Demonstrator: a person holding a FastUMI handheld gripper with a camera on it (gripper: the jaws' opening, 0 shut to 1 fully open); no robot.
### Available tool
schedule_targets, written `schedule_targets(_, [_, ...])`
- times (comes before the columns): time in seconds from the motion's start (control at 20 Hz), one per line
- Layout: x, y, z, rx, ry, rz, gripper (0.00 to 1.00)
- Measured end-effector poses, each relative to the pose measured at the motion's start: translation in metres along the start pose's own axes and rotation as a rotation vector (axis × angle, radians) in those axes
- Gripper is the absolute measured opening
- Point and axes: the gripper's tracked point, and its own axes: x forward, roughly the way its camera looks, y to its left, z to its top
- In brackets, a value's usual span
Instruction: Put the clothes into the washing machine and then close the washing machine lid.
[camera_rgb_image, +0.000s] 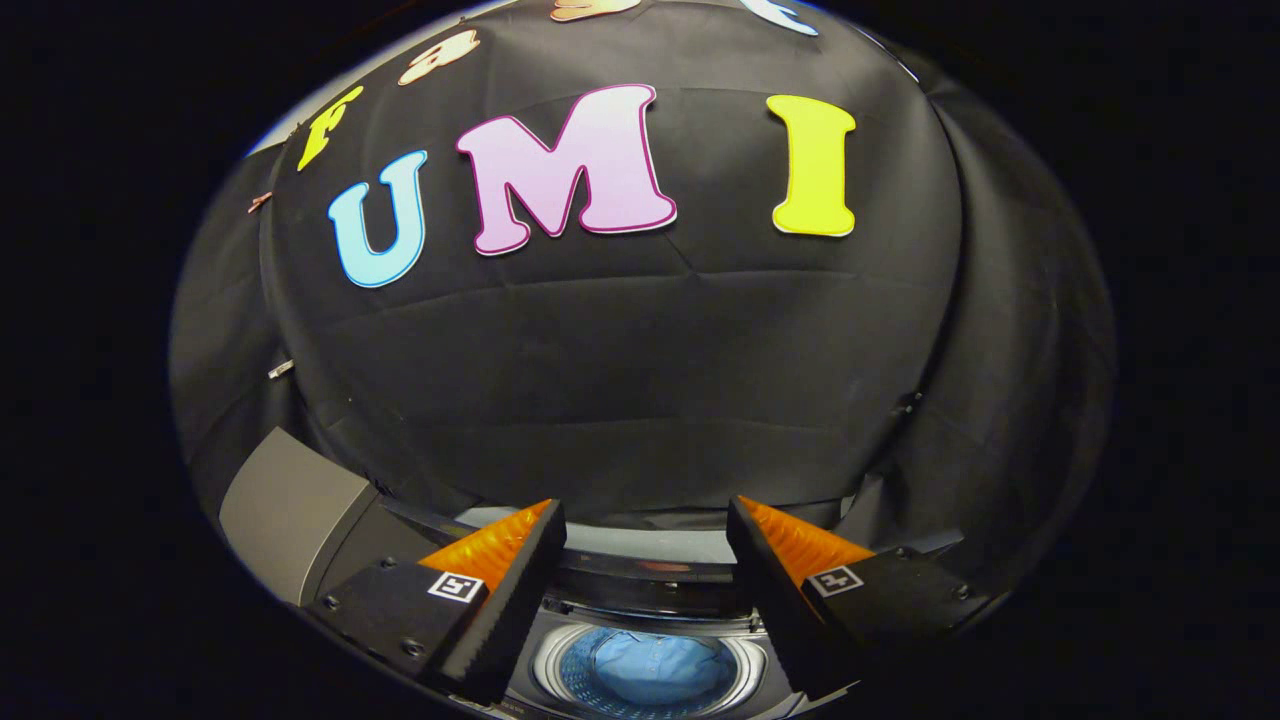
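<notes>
Claw (645, 560) fingers spread wide, nothing between them; it hangs above the open top of the machine, tilted so the view runs mostly toward the booth wall.

Directly below and between the fingers: round stainless perforated drum of the top-loading washing machine (560, 672), mouth open. Light blue cloth garment (655, 668) lies bunched at the bottom of the drum, apart from both fingers and well under them. No other clothing seen near the claw.

Just beyond the fingertips: dark rear panel of the machine and a pale strip (640, 545) behind it. I cannot tell whether that strip is the folded-back lid.

Off the left finger and a little farther: grey slanted flat panel (300, 510), possibly the raised lid or a machine side; not certain.

Farthest: black cloth booth wall (620, 400).

Judgement: loading step looks done, since the garment is in the drum and the claw is empty. Step in hand is the lid. Next move calls for locating the lid's free edge behind the opening, hooking or pinching it, then swinging it forward and down until flat over the drum.
</notes>
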Motion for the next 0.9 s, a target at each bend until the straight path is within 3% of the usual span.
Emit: schedule_targets(0.9, [-0.0091,0.0014,-0.0092,-0.021,-0.014,0.044,1.0])
